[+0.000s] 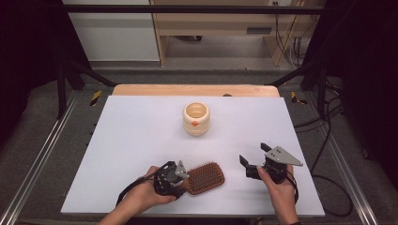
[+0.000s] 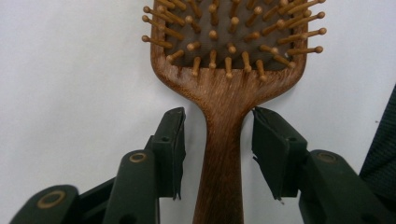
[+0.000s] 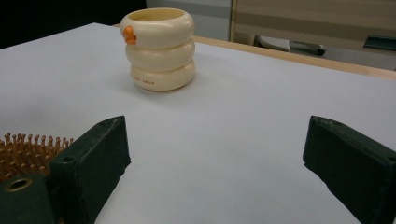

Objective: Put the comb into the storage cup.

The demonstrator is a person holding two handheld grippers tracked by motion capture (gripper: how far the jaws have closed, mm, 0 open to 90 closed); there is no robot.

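A wooden paddle hairbrush [image 1: 205, 177] lies bristles up near the table's front edge, its handle pointing left. My left gripper [image 1: 184, 174] straddles that handle. In the left gripper view the handle [image 2: 222, 154] runs between the two black pads [image 2: 172, 140] with a narrow gap on each side, so the gripper [image 2: 217, 121] is open around it. My right gripper [image 1: 253, 153] stands to the right of the brush, open wide with nothing between its jaws [image 3: 215, 140]. The brush's bristles [image 3: 28, 154] show at the lower left of the right gripper view.
A cream ringed cup [image 1: 196, 118] with a small orange mark stands upright at the table's middle back; the same cup [image 3: 159, 49] is ahead of the right gripper. The white tabletop [image 1: 141, 131] ends in a wooden strip [image 1: 197, 90] at the far side. Metal frame rails flank the table.
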